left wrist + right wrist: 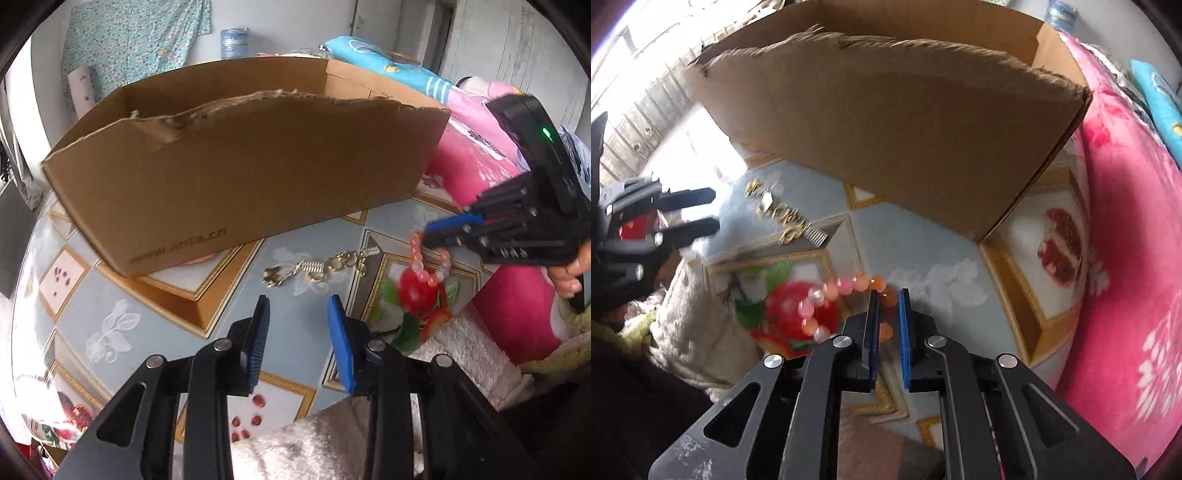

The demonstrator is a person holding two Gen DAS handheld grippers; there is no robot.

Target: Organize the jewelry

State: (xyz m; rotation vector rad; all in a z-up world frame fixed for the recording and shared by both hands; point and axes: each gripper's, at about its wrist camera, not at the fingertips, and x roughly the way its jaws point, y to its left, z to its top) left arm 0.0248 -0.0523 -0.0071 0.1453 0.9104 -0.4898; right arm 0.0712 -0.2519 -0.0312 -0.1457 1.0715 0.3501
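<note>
Landmark: cardboard box (236,177), open-topped, torn front rim, standing on the counter (122,295).
Right gripper (888,295): narrowed onto the bead bracelet (846,288); a few beads pinched near the tips, remainder of loop hanging free to one side.
Bracelet position: lifted clear of the counter, in front of the box's front wall, below its rim.
Left gripper (298,306): wide, holding nothing; aimed at the gold chain (321,269).
Gold chain position: flat on the counter, just in front of the box, apart from the bracelet.
Step in hand (judged): transfer of bracelet into the box.
Risk 1: slip of round beads from a shallow tip grasp; cause, any jolt.
Risk 2: snag of hanging loop on the torn rim; cause, too low a crossing.
Risk 3: box shoved backward; cause, contact with the front wall.
</note>
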